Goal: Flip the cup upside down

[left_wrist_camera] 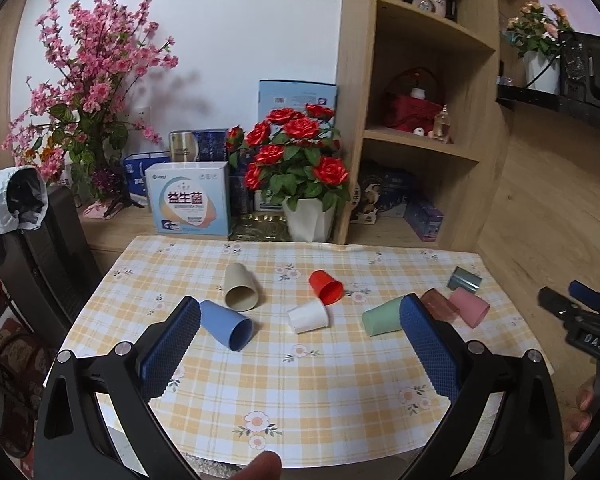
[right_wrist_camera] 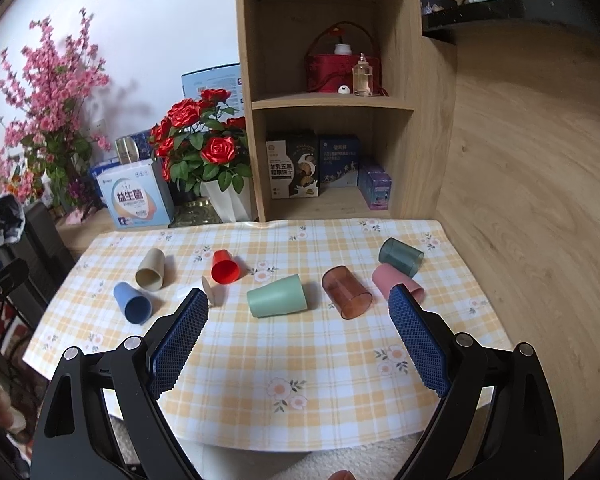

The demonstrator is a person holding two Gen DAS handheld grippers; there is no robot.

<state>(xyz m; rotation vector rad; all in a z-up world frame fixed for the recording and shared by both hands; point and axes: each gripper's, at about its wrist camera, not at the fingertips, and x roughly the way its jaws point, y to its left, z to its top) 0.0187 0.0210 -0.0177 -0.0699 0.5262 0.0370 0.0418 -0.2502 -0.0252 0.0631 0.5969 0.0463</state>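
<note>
Several cups lie on their sides on the checked tablecloth [left_wrist_camera: 300, 380]: beige [left_wrist_camera: 241, 287], blue [left_wrist_camera: 227, 325], red [left_wrist_camera: 326, 287], white [left_wrist_camera: 308, 317], green [left_wrist_camera: 381, 316], brown translucent [left_wrist_camera: 440, 305], pink [left_wrist_camera: 469, 306] and grey-teal [left_wrist_camera: 465, 278]. They also show in the right wrist view: beige [right_wrist_camera: 151, 269], blue [right_wrist_camera: 132, 303], red [right_wrist_camera: 224, 267], green [right_wrist_camera: 277, 295], brown [right_wrist_camera: 346, 292], pink [right_wrist_camera: 392, 276], grey-teal [right_wrist_camera: 401, 256]. My left gripper [left_wrist_camera: 300, 320] is open and empty above the table's near side. My right gripper [right_wrist_camera: 298, 304] is open and empty too.
A pot of red roses [left_wrist_camera: 300, 168], boxes [left_wrist_camera: 188, 204] and pink blossoms [left_wrist_camera: 88, 92] stand behind the table. A wooden shelf unit [right_wrist_camera: 332, 92] rises at the back right. A dark chair [left_wrist_camera: 40, 256] stands to the left.
</note>
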